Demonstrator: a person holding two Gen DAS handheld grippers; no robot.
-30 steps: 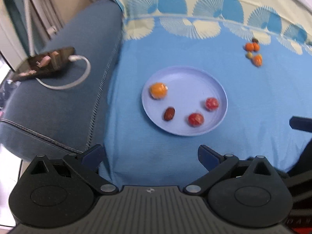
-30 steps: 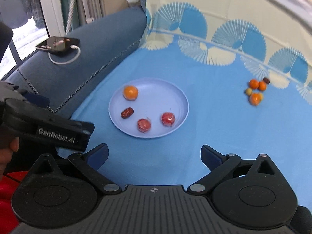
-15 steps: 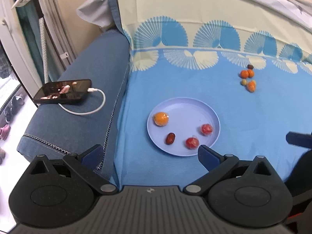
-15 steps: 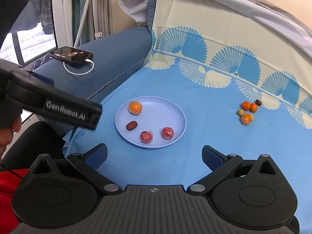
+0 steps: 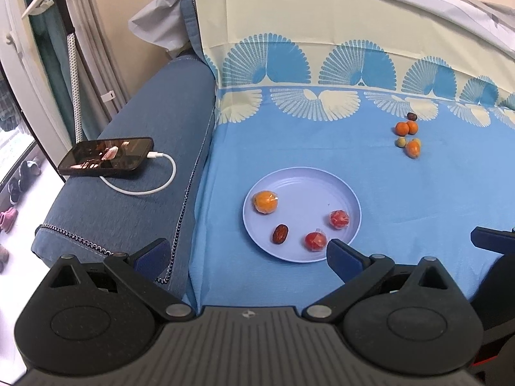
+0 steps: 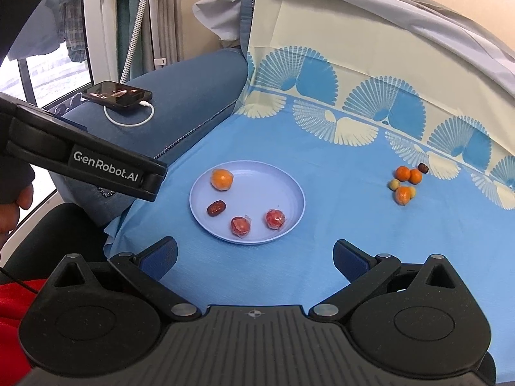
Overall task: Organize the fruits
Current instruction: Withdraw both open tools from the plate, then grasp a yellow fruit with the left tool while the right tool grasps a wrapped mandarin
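A pale blue plate (image 5: pixel 309 193) (image 6: pixel 257 177) lies on the blue cloth and holds a wrapped orange fruit (image 5: pixel 265 202) (image 6: pixel 222 179), a brown date (image 5: pixel 280 233) (image 6: pixel 215 208) and two wrapped red fruits (image 5: pixel 315 240) (image 6: pixel 240 225). A cluster of small orange, yellow and dark fruits (image 5: pixel 407 135) (image 6: pixel 406 183) sits on the cloth to the far right. My left gripper (image 5: pixel 248 254) is open, held back near the cloth's front edge. My right gripper (image 6: pixel 256 255) is open and empty too, short of the plate.
A blue sofa arm (image 5: pixel 154 148) at the left carries a phone (image 5: pixel 106 156) (image 6: pixel 116 94) with a white cable. The left gripper's body (image 6: pixel 96 167) reaches across the right wrist view, held by a hand (image 6: pixel 16 199). A cream backrest cover (image 5: pixel 354 41) rises behind.
Both grippers have pulled back and tilted up from the plate, so the plate and fruits look smaller and more of the sofa back shows. The fruits have not moved.
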